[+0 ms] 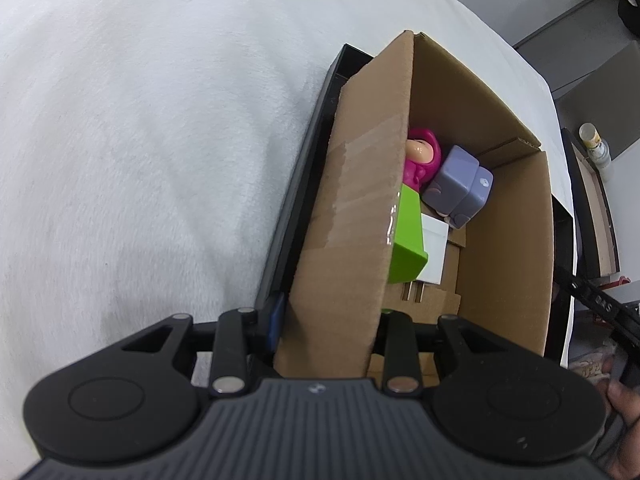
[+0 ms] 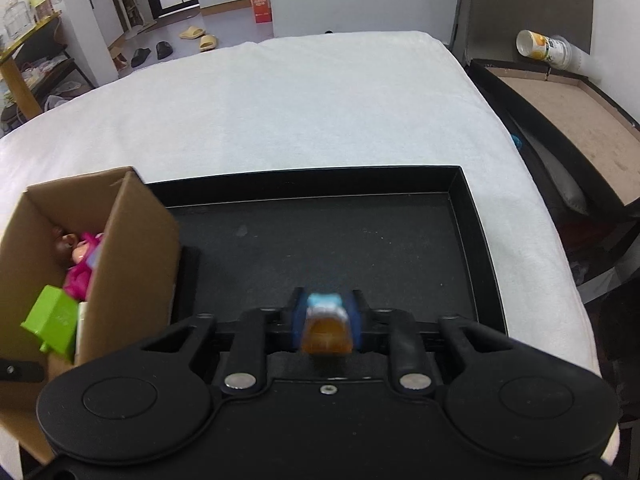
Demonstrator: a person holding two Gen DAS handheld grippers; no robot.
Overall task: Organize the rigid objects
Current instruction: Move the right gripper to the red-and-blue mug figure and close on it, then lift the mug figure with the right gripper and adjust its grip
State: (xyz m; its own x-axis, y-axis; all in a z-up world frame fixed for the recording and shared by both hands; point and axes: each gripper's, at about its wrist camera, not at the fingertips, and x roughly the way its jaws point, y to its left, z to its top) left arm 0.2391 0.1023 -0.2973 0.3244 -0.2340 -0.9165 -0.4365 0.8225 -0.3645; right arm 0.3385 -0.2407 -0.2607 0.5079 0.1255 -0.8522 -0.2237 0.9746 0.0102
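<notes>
The right gripper clamps a small orange-and-blue toy above the black tray; blur suggests it could slip. The left gripper pinches the cardboard box wall, so a jolt might tip the toys inside.

left wrist cam right up against the cardboard box wall looking steeply down inside, right wrist cam looking down over the black tray, both catch the box and tray

The toy in my right gripper blurs; the box flap hides my left gripper's fingertips.
</notes>
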